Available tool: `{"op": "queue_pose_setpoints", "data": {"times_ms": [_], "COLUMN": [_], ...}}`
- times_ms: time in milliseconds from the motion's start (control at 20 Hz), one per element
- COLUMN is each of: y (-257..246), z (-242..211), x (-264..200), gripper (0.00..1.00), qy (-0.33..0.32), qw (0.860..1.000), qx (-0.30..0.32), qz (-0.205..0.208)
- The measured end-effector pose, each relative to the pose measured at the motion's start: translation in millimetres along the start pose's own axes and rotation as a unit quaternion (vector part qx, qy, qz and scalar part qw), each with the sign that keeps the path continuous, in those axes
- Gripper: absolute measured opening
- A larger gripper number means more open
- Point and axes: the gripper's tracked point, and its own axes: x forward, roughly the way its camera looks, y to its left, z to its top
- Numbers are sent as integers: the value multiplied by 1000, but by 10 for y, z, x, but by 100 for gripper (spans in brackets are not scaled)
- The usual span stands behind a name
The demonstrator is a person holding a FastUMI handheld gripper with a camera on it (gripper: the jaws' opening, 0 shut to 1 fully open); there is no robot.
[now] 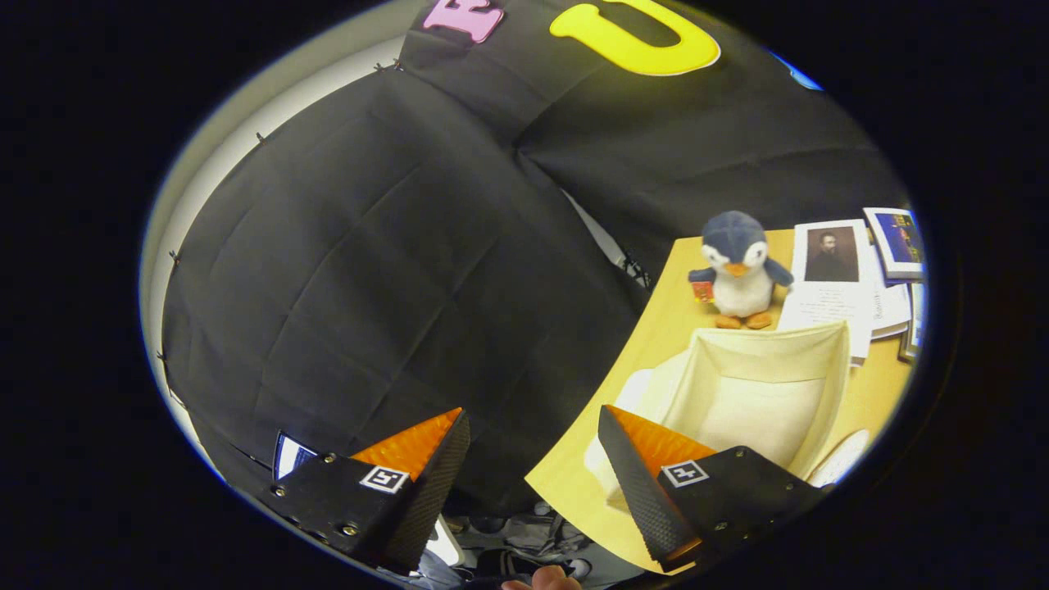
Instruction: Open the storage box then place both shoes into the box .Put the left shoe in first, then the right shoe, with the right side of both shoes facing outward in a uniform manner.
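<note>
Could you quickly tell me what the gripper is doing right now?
Gripper: open, jaws wide apart, holding nothing; the open box lies just beyond it.

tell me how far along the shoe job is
Done: the storage box on the table stands open, its inside bare. In hand: nothing; the gripper is open, fingers wide apart, off the table's edge. Left: both shoes, left one first.

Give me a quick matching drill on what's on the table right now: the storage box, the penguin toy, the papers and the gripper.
1 storage box
2 penguin toy
3 papers
4 gripper

a fingers apart, holding nothing
b open, nothing inside
c upright, just behind the box
d flat, beside the penguin

Pairs: 1-b, 2-c, 3-d, 4-a
</note>
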Motion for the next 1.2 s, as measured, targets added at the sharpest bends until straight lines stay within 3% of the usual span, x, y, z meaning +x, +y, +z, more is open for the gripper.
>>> {"op": "queue_pose_setpoints", "data": {"times_ms": [150,350,650,900,1200], "y": [-367,-1102,-1938,-2453,-2888], "z": [-10,-260,-695,-1178,-1761], "x": [-402,-908,-1452,-1649,-1596], "gripper": [96,96,97,96,96], "qy": [-18,-9,14,43,99], "qw": [999,991,977,965,957], "qx": [-10,-46,-13,30,41], "qz": [-38,-127,-213,-256,-270]}}
